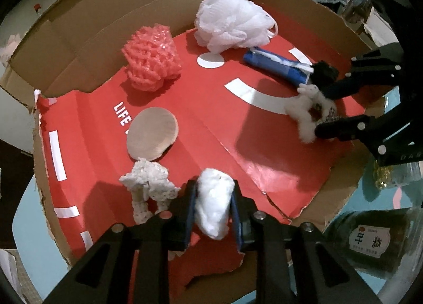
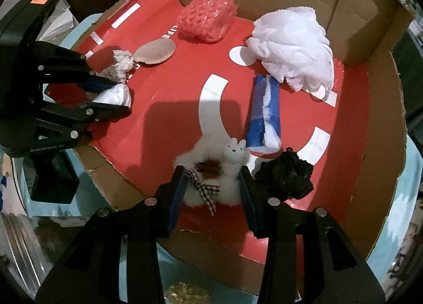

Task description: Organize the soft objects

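My left gripper (image 1: 212, 193) is shut on a white cotton wad (image 1: 214, 206), at the near edge of the red cardboard sheet (image 1: 211, 124); it also shows in the right wrist view (image 2: 116, 100). My right gripper (image 2: 211, 179) is shut on a fluffy white scrunchie (image 2: 211, 169) with a bunny charm and checked bow, which rests on the sheet; it also shows in the left wrist view (image 1: 317, 119). A white lace piece (image 1: 148, 187) lies just left of my left gripper. A black scrunchie (image 2: 285, 174) lies just right of my right gripper.
On the sheet lie a pink foam net (image 1: 152, 58), a white bath pouf (image 1: 232, 23), a beige round puff (image 1: 152, 137) and a blue and white roll (image 1: 277, 66). Cardboard box walls (image 1: 105, 26) rise behind. A bottle (image 1: 370, 240) lies off the sheet's edge.
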Demonstrator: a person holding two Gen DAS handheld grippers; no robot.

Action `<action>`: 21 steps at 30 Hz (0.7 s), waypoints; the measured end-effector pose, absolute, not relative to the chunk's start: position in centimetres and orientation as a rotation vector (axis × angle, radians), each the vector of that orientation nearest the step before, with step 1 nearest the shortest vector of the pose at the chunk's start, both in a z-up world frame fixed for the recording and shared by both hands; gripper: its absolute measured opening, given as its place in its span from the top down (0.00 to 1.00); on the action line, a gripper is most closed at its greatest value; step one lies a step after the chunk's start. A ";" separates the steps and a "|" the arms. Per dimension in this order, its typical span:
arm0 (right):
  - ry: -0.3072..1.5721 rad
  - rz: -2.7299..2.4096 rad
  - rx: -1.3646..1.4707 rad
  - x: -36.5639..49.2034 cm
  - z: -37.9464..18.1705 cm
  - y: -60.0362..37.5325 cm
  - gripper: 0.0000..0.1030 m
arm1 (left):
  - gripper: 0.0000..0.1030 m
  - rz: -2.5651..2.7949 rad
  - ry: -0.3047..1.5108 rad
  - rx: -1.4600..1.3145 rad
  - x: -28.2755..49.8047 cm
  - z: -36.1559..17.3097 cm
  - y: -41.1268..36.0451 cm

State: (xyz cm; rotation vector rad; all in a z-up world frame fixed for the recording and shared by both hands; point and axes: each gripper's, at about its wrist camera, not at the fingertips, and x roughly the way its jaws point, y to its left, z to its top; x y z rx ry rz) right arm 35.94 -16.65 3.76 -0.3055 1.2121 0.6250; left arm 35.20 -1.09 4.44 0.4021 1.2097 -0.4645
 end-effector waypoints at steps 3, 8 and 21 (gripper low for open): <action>1.227 0.620 -0.303 36.2 3.5 -16.8 0.61 | 0.74 -0.463 1.213 0.407 35.3 4.5 -0.8; 1.234 0.617 -0.303 36.2 3.4 -16.9 0.59 | 0.67 -0.463 1.207 0.410 35.6 5.0 -0.8; 1.226 0.607 -0.301 36.1 4.0 -16.1 0.40 | 0.40 -0.471 1.124 0.340 33.5 7.9 -1.1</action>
